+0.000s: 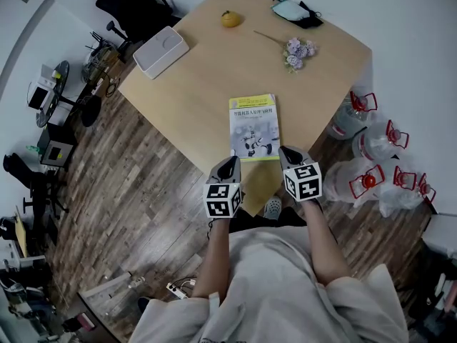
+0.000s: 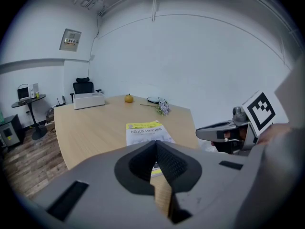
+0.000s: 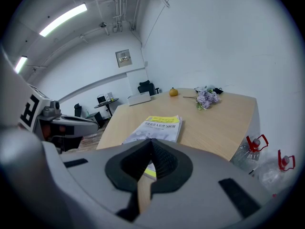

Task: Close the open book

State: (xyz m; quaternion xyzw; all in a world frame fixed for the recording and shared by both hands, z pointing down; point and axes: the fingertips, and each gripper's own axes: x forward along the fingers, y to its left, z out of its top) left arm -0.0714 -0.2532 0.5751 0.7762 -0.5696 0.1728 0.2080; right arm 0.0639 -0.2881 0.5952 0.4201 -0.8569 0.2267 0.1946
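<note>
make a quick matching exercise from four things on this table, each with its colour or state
Things:
1 book
2 orange
3 box
4 flowers

Colour or state:
a pale purple
b white, rectangular
c closed, yellow strip on its cover
d round, yellow-orange

Pairs: 1-c, 2-d, 3-b, 4-a

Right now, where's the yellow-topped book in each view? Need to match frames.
Head view: book at centre, closed, by the near edge of the table.
Left gripper view: book lower centre, slightly left.
Right gripper view: book centre, just below the middle.
Shared landmark: purple flowers, beyond the book and to its right in all three.
</note>
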